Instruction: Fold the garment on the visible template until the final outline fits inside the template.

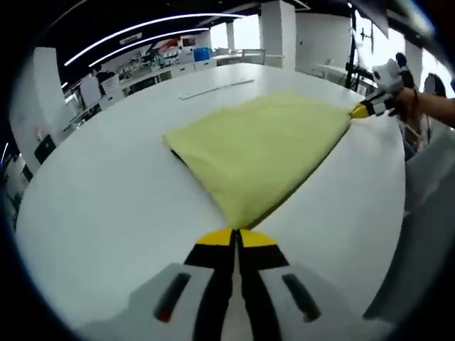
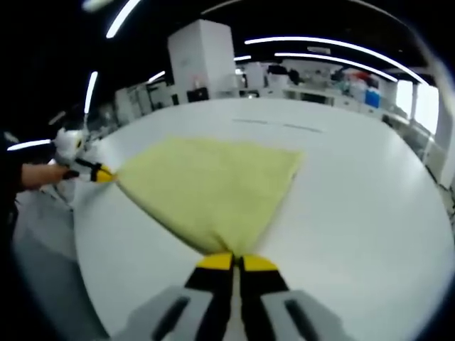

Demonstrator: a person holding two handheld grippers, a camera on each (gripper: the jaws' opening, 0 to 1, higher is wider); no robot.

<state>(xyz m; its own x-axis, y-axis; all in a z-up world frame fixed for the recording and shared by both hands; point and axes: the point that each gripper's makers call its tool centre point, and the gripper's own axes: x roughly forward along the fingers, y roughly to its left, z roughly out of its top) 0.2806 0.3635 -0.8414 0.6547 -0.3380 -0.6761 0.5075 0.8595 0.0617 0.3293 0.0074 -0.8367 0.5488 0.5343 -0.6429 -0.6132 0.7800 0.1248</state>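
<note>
Left gripper view is looking along the left tool (image 1: 237,238), whose yellow-tipped jaws are pressing together on one corner of the yellow garment (image 1: 263,149). That garment is lying spread across the white counter (image 1: 106,206), tapering toward the pinched corner. At its far corner the right tool (image 1: 362,110) is pinching the cloth, with a person's hand (image 1: 409,99) behind it.

Right gripper view is showing the right tool (image 2: 237,261) with its jaws closing on a corner of the garment (image 2: 213,185), which is lying on the counter (image 2: 355,199). The left tool (image 2: 103,174) is gripping the opposite corner at the counter's edge, held by a hand (image 2: 46,174).
</note>
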